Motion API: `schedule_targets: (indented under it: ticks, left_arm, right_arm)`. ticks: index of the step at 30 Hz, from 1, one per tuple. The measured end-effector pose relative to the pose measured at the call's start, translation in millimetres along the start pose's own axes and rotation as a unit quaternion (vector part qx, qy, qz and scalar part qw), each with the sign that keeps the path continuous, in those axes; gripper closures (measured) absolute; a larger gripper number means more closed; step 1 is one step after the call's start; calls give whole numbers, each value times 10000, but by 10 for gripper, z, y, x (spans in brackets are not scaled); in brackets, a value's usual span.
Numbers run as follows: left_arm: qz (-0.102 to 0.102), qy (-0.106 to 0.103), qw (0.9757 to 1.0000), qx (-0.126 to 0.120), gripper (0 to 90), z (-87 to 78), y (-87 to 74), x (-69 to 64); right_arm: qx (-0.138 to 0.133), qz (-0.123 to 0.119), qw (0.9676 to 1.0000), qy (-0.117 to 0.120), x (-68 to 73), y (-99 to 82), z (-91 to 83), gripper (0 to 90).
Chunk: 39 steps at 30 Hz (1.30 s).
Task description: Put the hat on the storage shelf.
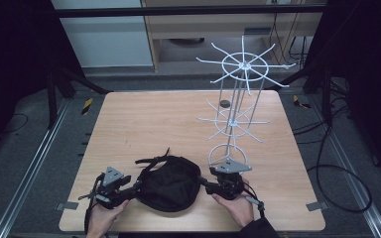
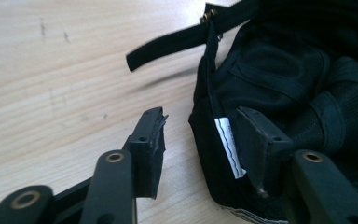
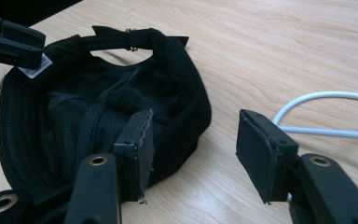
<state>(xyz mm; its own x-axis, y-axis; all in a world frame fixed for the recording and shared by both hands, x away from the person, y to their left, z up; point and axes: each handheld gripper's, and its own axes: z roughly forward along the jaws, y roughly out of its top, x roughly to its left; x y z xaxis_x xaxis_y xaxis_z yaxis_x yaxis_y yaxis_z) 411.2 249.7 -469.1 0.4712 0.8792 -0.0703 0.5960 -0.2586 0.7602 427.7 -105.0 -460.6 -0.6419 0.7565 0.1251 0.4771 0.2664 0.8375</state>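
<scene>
Black cap (image 1: 171, 182) is laid upside down at the near edge of the wooden surface (image 1: 144, 119), crown down and opening up, so the rim is exposed on both sides for a two-sided pickup. Its adjuster strap (image 3: 135, 38) is at the far side, with one strap end sticking out flat over the surface in the left gripper view. The white wire display rack (image 1: 238, 94) is stood just behind and to the right of the cap, base ring near the right gripper, presumably as the hanging target; that is a judgement only. A small dark disc (image 1: 224, 103) is seen farther back on the surface, identity not resolvable. Left gripper (image 2: 200, 135) is set at the cap's left rim: jaws about half open, one jaw outside on the surface side, the other inside against the lining next to the white label (image 2: 228, 144). The rim wall is straddled, but a gap is seen at the outer pad, so nothing is clamped yet. Right gripper (image 3: 193, 149) is set at the cap's right rim: jaws fairly wide, left jaw over the cap's inner edge, right jaw out over bare surface beside the rack's base wire. Fabric is not pinched there either. Both grippers are read as pre-grasp on opposite rims.
</scene>
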Motion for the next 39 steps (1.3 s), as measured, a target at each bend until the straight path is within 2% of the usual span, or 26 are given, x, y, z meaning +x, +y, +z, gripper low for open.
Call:
schedule_targets:
  ticks: [2,7,15,21,25,26,29,33,36,39]
  left_arm:
    - [3,-10,10000,34,556,12,-1,-1]
    - [51,-114,9993,339,632,95,-2,-26]
    - [1,-78,9989,453,746,113,6,-56]
    - [5,-34,9986,521,779,117,15,-71]
    - [-36,-22,9986,530,786,122,17,-75]
    - [-36,-22,9986,530,787,122,17,-75]
    - [-45,-44,9986,532,787,123,18,-77]
    - [-50,-68,9986,531,787,125,20,-78]
    - [-30,-99,9986,526,787,143,32,-95]
    - [-43,-112,9987,504,788,180,51,-104]
  right_arm:
    - [55,5,10000,22,24,8,55,460]
    - [198,0,9998,99,71,3,162,464]
    - [438,40,9989,135,95,-49,281,487]
    - [548,153,9983,143,100,-55,335,519]
    - [626,228,9976,169,97,-48,362,615]
    - [626,228,9976,169,97,-48,362,615]
    - [689,240,9972,138,110,-29,366,750]
    - [613,217,9978,126,120,-16,354,788]
    - [293,27,9995,81,147,21,283,804]
    - [-54,-153,9998,120,185,88,178,807]
